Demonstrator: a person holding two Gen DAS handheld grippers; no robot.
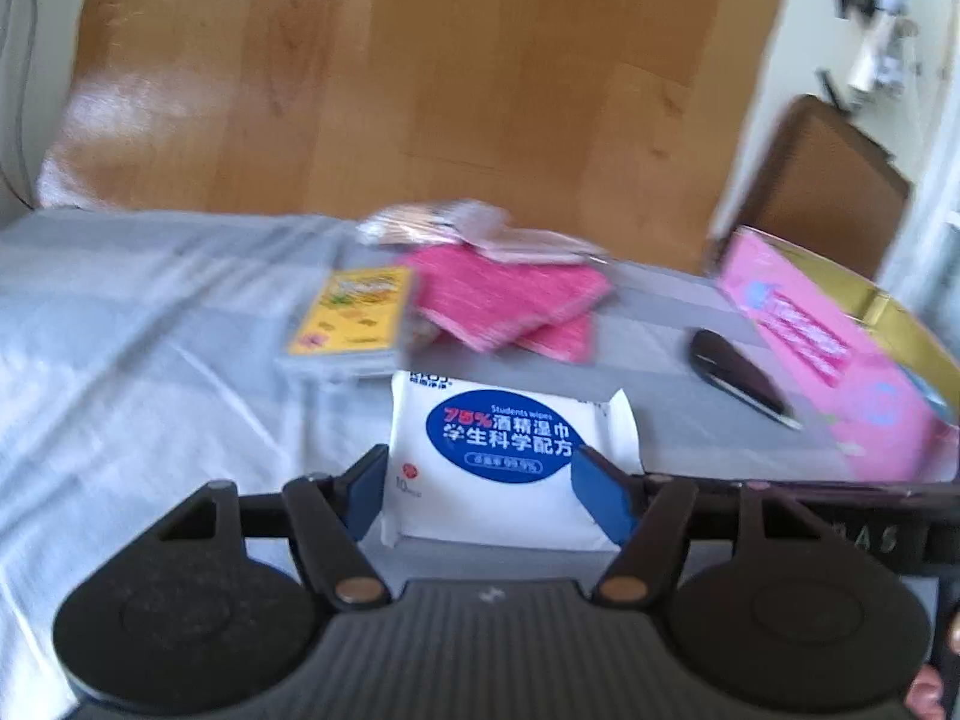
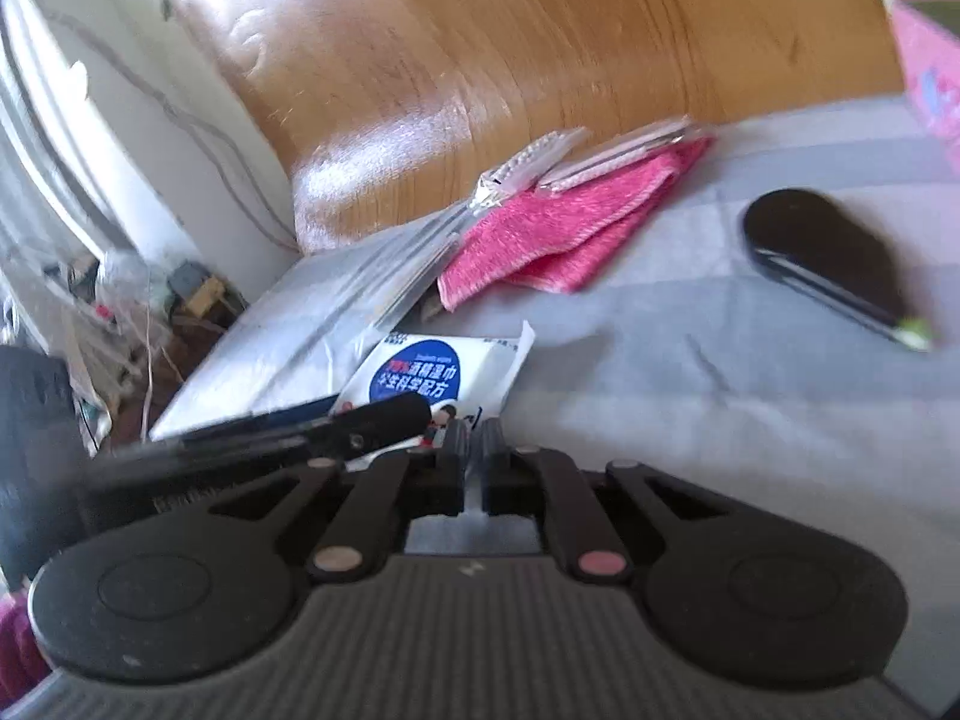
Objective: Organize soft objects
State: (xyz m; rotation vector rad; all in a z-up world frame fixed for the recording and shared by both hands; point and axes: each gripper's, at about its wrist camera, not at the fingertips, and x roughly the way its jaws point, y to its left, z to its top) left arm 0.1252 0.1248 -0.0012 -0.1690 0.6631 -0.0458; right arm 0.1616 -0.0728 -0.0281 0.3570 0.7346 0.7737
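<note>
Low in the centre of the left wrist view, a white wipes packet [image 1: 510, 468] with a glossy blue oval label is seen lying on the grey bedsheet [image 1: 150, 330], bracketed by the left gripper [image 1: 480, 495]. Its blue pads [image 1: 603, 495] are seen against the packet's two sides, so it is taken as grasped, though blur leaves the contact soft. Above the packet, a yellow printed flat pack [image 1: 354, 312], two fuzzy pink cloths [image 1: 510, 300] and crinkled clear sachets [image 1: 456, 225] are piled together. At right, a smooth black oval case [image 1: 735, 375] lies beside a pink carton [image 1: 840, 348], which is cut off by the frame edge.

Bottom centre of the right wrist view, the right gripper [image 2: 474, 456] is shown clenched, its ribbed black fingers nearly meeting on the packet's thin lower edge [image 2: 474, 420]. The packet's left part is hidden by the other gripper's dark bar. A glossy wooden headboard [image 2: 480, 48] fills the top.
</note>
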